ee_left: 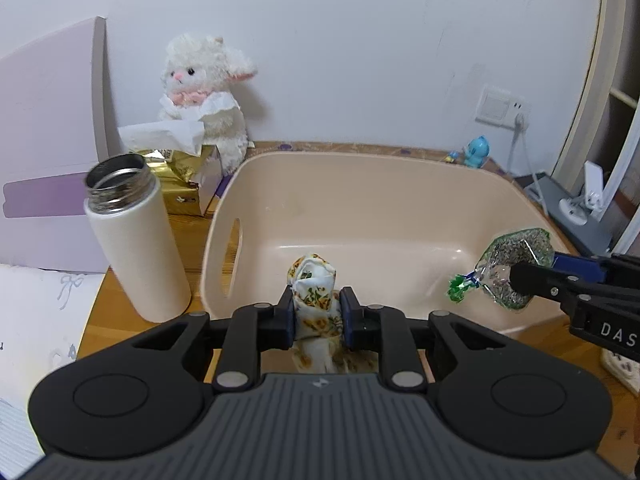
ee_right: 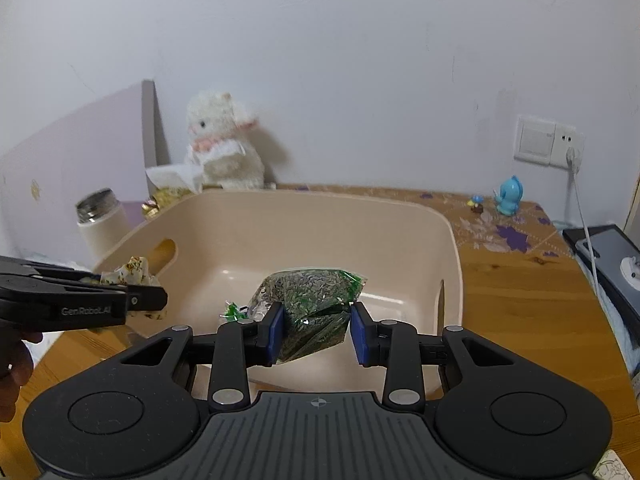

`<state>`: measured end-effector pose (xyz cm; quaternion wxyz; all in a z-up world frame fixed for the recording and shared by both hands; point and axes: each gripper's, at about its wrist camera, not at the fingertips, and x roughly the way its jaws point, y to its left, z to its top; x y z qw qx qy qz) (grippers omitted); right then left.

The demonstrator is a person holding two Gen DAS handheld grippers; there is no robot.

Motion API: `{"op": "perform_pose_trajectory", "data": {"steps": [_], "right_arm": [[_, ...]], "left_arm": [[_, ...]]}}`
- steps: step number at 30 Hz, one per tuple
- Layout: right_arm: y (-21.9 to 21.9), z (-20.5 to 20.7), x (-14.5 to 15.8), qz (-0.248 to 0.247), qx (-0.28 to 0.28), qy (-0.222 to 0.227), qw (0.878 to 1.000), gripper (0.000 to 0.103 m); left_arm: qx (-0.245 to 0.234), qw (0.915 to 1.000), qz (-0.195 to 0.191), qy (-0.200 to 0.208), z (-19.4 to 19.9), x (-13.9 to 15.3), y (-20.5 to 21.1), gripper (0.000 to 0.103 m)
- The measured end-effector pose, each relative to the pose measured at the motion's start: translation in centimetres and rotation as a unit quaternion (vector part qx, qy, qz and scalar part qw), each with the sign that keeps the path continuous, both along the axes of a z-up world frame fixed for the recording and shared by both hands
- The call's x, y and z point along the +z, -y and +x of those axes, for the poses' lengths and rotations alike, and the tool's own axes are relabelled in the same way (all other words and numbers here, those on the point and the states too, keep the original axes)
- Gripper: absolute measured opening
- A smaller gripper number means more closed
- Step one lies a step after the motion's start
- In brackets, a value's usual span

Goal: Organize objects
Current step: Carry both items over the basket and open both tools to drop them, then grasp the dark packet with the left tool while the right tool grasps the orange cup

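A beige plastic bin (ee_left: 360, 184) (ee_right: 320, 216) stands on the wooden table. My left gripper (ee_left: 316, 316) is shut on a floral cloth bundle (ee_left: 314, 292) and holds it over the bin's near rim; the bundle also shows in the right wrist view (ee_right: 132, 272). My right gripper (ee_right: 316, 332) holds a clear bag of dark dried bits with green ends (ee_right: 312, 304) above the bin's near side. The right pad stands slightly off the bag. The bag also shows in the left wrist view (ee_left: 508, 268).
A white open thermos (ee_left: 136, 240) stands left of the bin. Behind it are a gold tissue box (ee_left: 188, 180), a white plush lamb (ee_left: 208, 100) and a lilac box (ee_left: 48, 152). A blue figurine (ee_right: 510, 196), a wall socket (ee_right: 548, 140) and a dark device (ee_right: 608, 252) are on the right.
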<state>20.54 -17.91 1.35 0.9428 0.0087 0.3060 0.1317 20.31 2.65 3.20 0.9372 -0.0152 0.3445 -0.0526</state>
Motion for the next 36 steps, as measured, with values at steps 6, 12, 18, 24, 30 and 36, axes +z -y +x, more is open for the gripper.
{"op": "perform_pose_trajectory", "data": {"steps": [6,12,18,24,30,36], "right_arm": [[-0.4,0.0,-0.3,-0.009,-0.008,0.004,1.000,0.067],[-0.4,-1.5,0.9,-0.012,-0.014,0.024,1.000,0.086],[-0.1,-4.2,2.3,-0.018,-0.014,0.039,0.999,0.096],[-0.1,-6.7,2.9,-0.024,-0.011,0.045,0.999,0.101],[-0.5,-7.7,1.5,-0.037,-0.003,0.022,0.999,0.101],[-1.1,-7.3,-1.5,-0.047,0.004,-0.024,0.999,0.101]], "left_arm": [[0.000,0.9992,0.031,-0.023,2.1,-1.6,1.2,0.054],[0.001,0.9986,0.052,-0.012,1.3,-0.9,1.8,0.084],[0.011,0.9987,0.049,0.013,-1.6,1.0,0.5,0.092],[0.019,0.9981,0.045,0.037,-5.2,2.9,-1.3,0.097],[0.017,0.9975,0.063,0.026,-7.3,2.1,-2.3,0.097],[0.035,0.9969,0.063,-0.031,-6.5,-1.5,-4.1,0.097]]}}
